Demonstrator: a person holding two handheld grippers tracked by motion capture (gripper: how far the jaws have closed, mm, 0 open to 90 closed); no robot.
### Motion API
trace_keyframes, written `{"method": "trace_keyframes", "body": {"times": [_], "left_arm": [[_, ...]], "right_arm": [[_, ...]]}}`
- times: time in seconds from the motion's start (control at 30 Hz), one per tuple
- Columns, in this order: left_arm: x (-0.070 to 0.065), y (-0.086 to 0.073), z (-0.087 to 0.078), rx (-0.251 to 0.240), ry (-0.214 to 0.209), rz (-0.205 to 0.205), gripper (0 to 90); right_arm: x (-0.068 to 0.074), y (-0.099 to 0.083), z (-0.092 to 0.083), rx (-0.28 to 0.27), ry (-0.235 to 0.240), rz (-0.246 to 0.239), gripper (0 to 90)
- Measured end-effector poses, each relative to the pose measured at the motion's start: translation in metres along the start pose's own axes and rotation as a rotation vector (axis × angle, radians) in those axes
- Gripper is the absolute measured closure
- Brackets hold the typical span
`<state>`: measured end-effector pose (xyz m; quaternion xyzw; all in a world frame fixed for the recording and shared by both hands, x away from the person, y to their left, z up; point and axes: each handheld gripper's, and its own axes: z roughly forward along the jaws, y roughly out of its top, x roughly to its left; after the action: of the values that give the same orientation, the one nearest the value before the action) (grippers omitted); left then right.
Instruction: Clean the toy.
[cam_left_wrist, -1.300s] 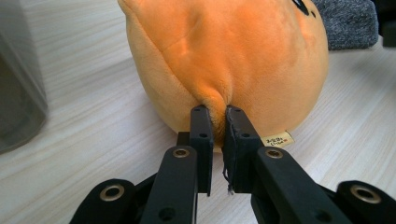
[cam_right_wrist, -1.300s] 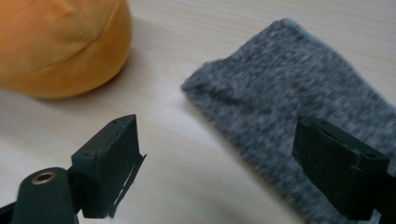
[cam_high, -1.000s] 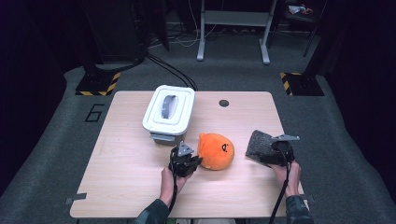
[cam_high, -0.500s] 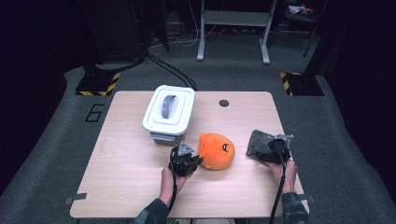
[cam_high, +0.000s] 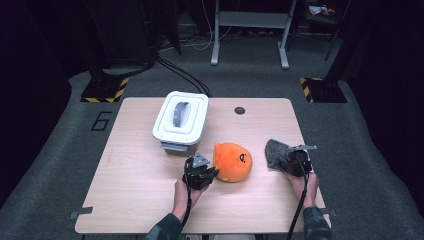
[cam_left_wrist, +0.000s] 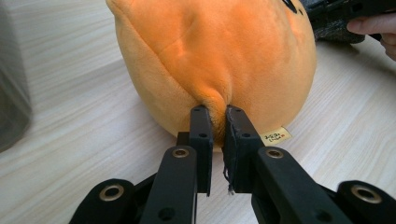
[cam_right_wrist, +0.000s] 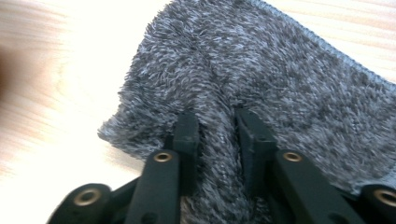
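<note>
A fold of the orange plush toy (cam_left_wrist: 210, 60) is pinched by the left gripper (cam_left_wrist: 215, 116), as it was a second ago; the toy rests mid-table, just right of the white lidded box (cam_high: 181, 120). Further right, the right gripper's (cam_right_wrist: 217, 122) jaws have just been closing, and a ridge of the grey fuzzy cloth (cam_right_wrist: 280, 70) is now clamped between them. Both soft items are judged secured for lifting.

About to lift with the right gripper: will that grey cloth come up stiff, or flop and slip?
Probably floppy: the grey cloth already bunches into a ridge where the right gripper has just closed on it. It looks light, a thin fluffy layer lying flat on the table. Slipping seems unlikely, since the pile is pinched deep between the jaws.
</note>
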<state>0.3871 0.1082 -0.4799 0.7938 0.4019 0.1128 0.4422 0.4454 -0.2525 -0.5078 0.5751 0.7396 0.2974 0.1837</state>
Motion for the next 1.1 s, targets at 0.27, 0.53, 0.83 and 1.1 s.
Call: {"method": "trace_keyframes", "body": {"times": [0.27, 0.53, 0.83, 1.1], "left_arm": [[-0.005, 0.004, 0.001, 0.007, 0.003, 0.028, 82.6], [-0.006, 0.005, 0.000, 0.015, 0.007, 0.023, 82.6], [-0.013, 0.012, 0.001, 0.008, -0.002, 0.042, 82.8], [-0.011, 0.013, 0.002, 0.005, -0.004, 0.040, 82.9]], "right_arm": [[-0.002, 0.000, -0.011, -0.037, 0.042, 0.020, 77.8], [0.001, 0.008, -0.035, -0.079, 0.091, 0.019, 77.8], [0.017, 0.021, -0.062, -0.111, 0.175, -0.006, 77.7], [0.044, 0.035, -0.074, -0.139, 0.243, -0.062, 77.6]]}}
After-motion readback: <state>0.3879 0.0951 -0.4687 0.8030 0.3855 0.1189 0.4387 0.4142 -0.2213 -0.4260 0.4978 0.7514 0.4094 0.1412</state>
